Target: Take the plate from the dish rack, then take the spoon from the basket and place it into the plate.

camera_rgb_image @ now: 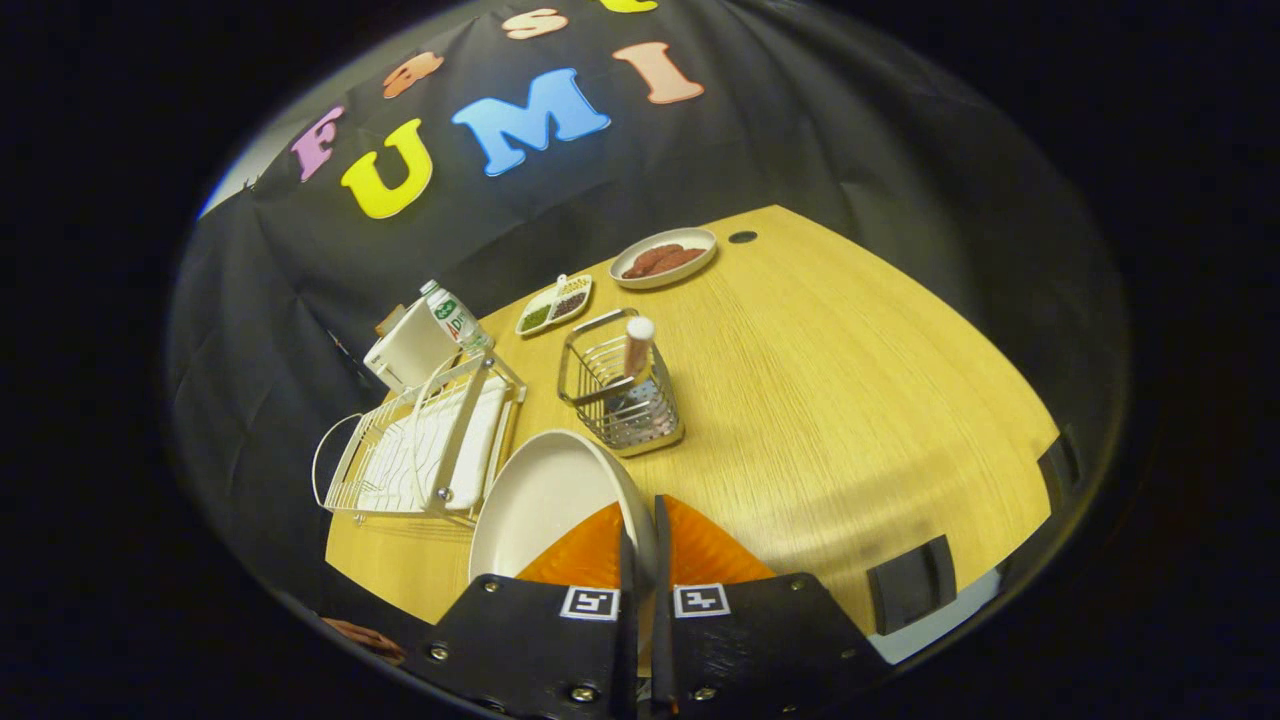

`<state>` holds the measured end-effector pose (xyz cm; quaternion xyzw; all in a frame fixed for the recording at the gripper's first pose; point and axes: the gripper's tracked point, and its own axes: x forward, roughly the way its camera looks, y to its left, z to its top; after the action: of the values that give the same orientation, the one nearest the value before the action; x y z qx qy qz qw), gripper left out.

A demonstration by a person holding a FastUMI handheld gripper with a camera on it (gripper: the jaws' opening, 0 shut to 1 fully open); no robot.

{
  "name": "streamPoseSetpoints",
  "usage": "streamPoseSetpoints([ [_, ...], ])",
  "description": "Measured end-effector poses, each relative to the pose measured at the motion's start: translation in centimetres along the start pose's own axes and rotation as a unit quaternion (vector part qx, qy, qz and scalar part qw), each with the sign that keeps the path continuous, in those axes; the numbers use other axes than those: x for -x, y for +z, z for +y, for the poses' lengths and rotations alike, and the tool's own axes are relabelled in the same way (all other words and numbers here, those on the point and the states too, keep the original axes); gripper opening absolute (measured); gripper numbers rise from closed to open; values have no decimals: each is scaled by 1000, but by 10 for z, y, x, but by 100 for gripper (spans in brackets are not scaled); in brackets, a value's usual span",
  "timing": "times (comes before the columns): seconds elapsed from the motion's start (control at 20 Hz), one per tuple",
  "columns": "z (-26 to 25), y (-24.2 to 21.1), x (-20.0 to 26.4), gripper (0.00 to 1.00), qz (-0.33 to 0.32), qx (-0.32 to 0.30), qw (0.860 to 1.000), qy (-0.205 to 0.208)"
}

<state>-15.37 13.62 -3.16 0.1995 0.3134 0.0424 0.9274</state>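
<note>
A: Where does the job stand?

B: The first part looks done, or nearly. The tool (pixel 640 545) has its two fingers drawn close together with the rim of the white plate (pixel 545 500) pinched between them, so it is holding the plate. The plate is out of the dish rack (pixel 420 450), tilted, hanging just above the near edge of the tabletop (pixel 850 400), right beside the rack's near corner.

A: And the rack itself?

B: White wire, sitting along the left edge of the tabletop. I see no other dish in it.

A: The spoon?

B: Not yet touched, I judge. A handle with a pale rounded end (pixel 637 345) stands upright in the wire basket (pixel 620 390), just beyond the plate and near the middle of the tabletop. That is most likely the spoon; its bowl is down inside the basket, so I cannot confirm it.

A: What remains?

B: Setting the plate flat on the tabletop, letting go, then lifting the spoon from the basket and laying it in the plate.

A: Anything else around?

B: A bottle (pixel 455 318) behind the rack, a small divided dish (pixel 553 304), and an oval dish of brown food (pixel 664 258) toward the far edge.
</note>
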Motion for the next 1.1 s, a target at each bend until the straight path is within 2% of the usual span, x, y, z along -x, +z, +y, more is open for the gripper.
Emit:
streamPoseSetpoints([
  [0.25,-16,-12,-15,7,6,42,999,-13],
  [0.4,-21,-11,-17,15,11,53,998,-12],
  [0.45,-23,-7,-16,23,6,58,998,-14],
  [0.6,-14,28,6,26,-61,105,993,-3],
  [0.85,0,82,39,26,-158,168,973,14],
  [1.1,19,112,44,38,-236,206,949,35],
])
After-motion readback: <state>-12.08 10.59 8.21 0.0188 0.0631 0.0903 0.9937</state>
